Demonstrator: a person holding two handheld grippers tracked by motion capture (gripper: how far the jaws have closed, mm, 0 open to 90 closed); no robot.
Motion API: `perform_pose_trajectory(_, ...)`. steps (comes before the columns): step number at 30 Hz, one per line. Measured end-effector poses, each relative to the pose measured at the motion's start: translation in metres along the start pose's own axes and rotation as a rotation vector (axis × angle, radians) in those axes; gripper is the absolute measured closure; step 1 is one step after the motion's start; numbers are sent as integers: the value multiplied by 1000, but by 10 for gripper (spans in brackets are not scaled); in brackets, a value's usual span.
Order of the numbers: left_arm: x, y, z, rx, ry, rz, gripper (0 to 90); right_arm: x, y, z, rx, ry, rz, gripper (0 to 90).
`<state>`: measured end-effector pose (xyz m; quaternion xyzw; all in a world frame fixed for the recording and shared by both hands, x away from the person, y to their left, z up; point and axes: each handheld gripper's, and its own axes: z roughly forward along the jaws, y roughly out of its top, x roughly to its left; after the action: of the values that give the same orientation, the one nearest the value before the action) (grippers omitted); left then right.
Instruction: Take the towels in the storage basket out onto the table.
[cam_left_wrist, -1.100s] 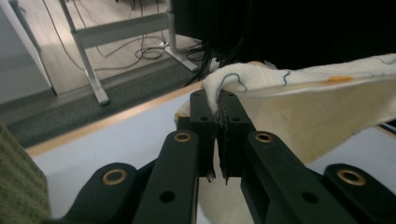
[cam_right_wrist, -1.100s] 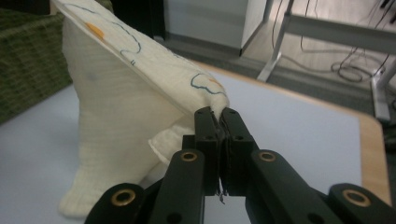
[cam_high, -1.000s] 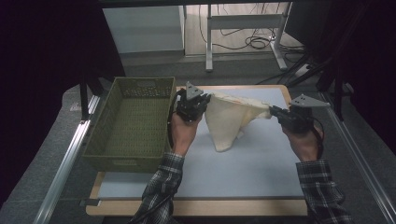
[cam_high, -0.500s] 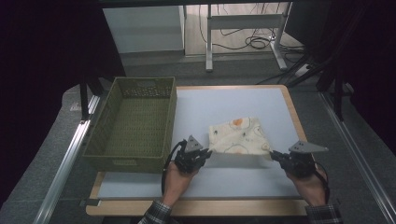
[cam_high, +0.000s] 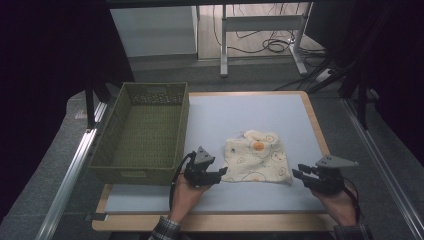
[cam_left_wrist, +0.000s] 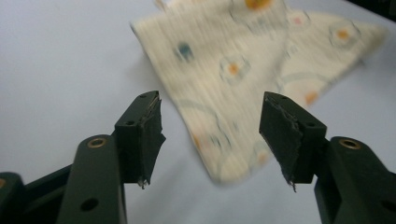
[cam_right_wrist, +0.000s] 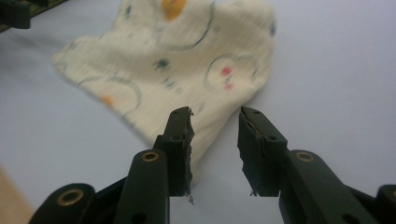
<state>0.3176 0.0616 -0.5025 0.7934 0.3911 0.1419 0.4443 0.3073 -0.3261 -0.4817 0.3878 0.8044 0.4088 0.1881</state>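
From my remote seat, the biggest thing I see is the pale blue-grey work table with a light wooden rim (cam_high: 260, 112), ringed by grey floor matting. On the table's left side stands the olive-green woven rectangular basket (cam_high: 142, 131), open at the top; its inside is a bare weave.

Right of the basket and nearer the front edge lies the cream cotton cloth printed with small orange, red and blue motifs (cam_high: 256, 157). It lies on the table surface, folded into a rough square, well apart from the basket's near wall.

My left gripper (cam_high: 220, 174) sits in the person's left hand (cam_high: 184, 196) at the cloth's near left corner, just beside the basket's front right corner. In the left gripper view its black jaws stand wide apart, with the cloth's corner (cam_left_wrist: 243, 70) lying on the table between and beyond them, untouched by either pad.

My right gripper (cam_high: 299, 174), held in the right hand (cam_high: 340, 202), is just beside the cloth's near right corner. In the right gripper view its jaws are parted by a narrower gap, and the cloth's corner (cam_right_wrist: 187, 60) reaches down toward that gap; I cannot tell whether the left pad touches the fabric.
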Motion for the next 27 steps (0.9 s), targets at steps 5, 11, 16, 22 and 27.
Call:
perform_pose_trajectory(5, 15, 22, 25, -27, -14, -66, 378, -19, 26, 29, 2, -35, 7, 618)
perform_pose_trajectory(11, 34, 30, 64, 28, -9, -121, 318, -33, 41, 70, 23, -31, 16, 510)
perform_pose_trajectory(16, 35, 27, 86, 65, -57, -140, 367, -38, 38, 98, 67, -20, 29, 504)
perform_pose_trajectory(22, 30, 27, 77, 27, -66, -103, 829, -32, 37, 101, 71, -10, 26, 871)
perform_pose_trajectory(27, 32, 35, 50, -28, -46, -88, 871, -24, 52, 73, 19, -45, -18, 878)
